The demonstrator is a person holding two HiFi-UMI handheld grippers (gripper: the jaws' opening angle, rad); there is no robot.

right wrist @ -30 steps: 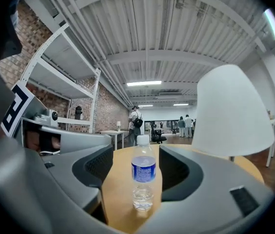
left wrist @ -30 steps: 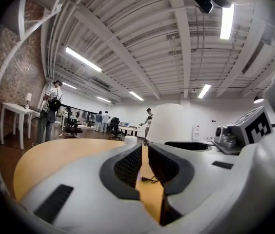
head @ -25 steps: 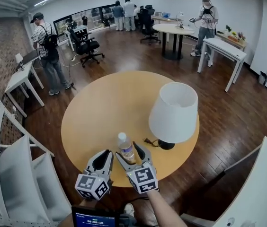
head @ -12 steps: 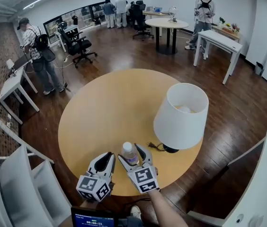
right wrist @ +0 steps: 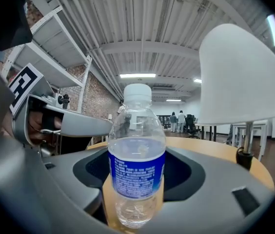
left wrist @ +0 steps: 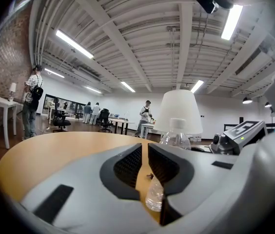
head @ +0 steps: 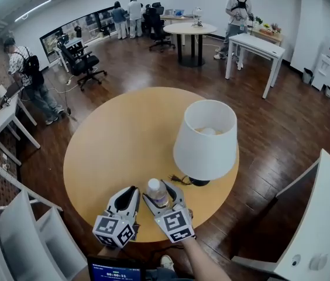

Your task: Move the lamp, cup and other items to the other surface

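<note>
A clear water bottle (head: 157,192) with a white cap and blue label (right wrist: 136,165) stands upright on the round wooden table (head: 118,139) near its front edge. My right gripper (head: 161,194) straddles it; its jaws are closing around the bottle, and a thin gap still shows beside the pads. My left gripper (head: 127,195) rests just left of it, shut and empty (left wrist: 144,152). The bottle (left wrist: 175,136) shows past its right jaw. A lamp with a white shade (head: 205,138) stands at the table's right edge, its plug (head: 176,179) lying by the base. No cup is in view.
White shelving (head: 13,227) stands close on the left and a white surface (head: 323,215) on the right. Beyond the table are office chairs (head: 80,63), a round table (head: 188,28), a white desk (head: 255,45) and several people.
The head camera has shifted, so the scene sits a little lower and further left. The right jaws have narrowed around the bottle. The bottle and the lamp have not moved on the table.
</note>
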